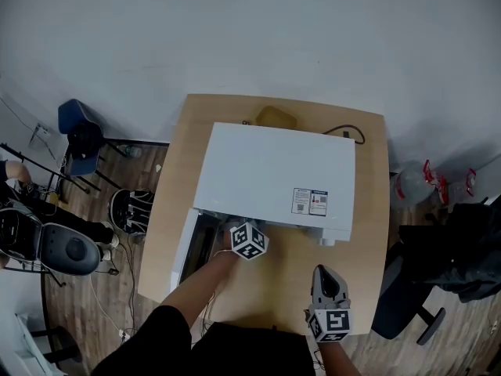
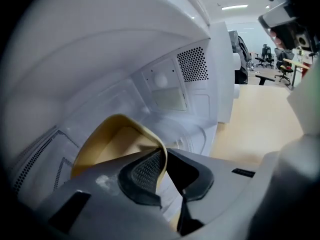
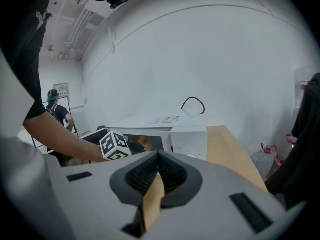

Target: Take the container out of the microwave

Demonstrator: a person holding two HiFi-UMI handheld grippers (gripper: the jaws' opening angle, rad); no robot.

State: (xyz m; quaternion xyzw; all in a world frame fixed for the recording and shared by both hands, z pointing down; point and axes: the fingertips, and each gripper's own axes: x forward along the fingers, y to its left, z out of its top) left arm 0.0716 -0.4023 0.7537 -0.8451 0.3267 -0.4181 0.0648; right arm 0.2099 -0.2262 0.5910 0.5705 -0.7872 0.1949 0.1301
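Now: left gripper (image 2: 165, 156) pinches the rim of the yellow container (image 2: 107, 141), which sits inside the open microwave (image 1: 274, 171). Right gripper (image 3: 159, 155) closed, empty. Grasp made; next, prob.: draw it out level.

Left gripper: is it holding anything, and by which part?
The left gripper is shut on the yellow container, pinching its near rim, inside the microwave.
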